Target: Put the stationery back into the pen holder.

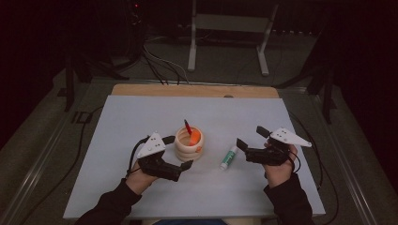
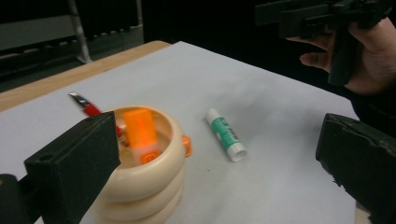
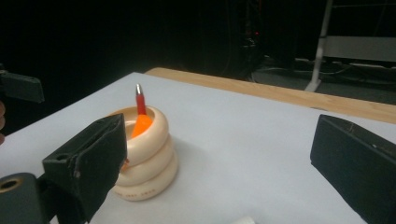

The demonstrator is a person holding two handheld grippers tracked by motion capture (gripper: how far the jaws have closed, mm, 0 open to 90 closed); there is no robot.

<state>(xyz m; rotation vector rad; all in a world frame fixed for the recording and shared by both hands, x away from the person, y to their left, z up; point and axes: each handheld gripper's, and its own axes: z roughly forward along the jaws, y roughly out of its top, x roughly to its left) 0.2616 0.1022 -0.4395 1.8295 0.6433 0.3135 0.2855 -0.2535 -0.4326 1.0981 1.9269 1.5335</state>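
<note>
Between our two claws, on the white worktop (image 1: 141, 117), lies the glue stick (image 1: 229, 157), just right of the ringed cup (image 1: 188, 146) and not touching it. We judge it light, stiff and smooth, so it may roll; best to pinch it across the green middle. Our left claw (image 1: 179, 154) and right claw (image 1: 249, 137) are both wide apart and hold nothing. Inside the cup stand an orange marker (image 2: 140, 131) and a red pen (image 3: 140, 101); their lower parts are hidden. The glue label is too small to read.
</note>
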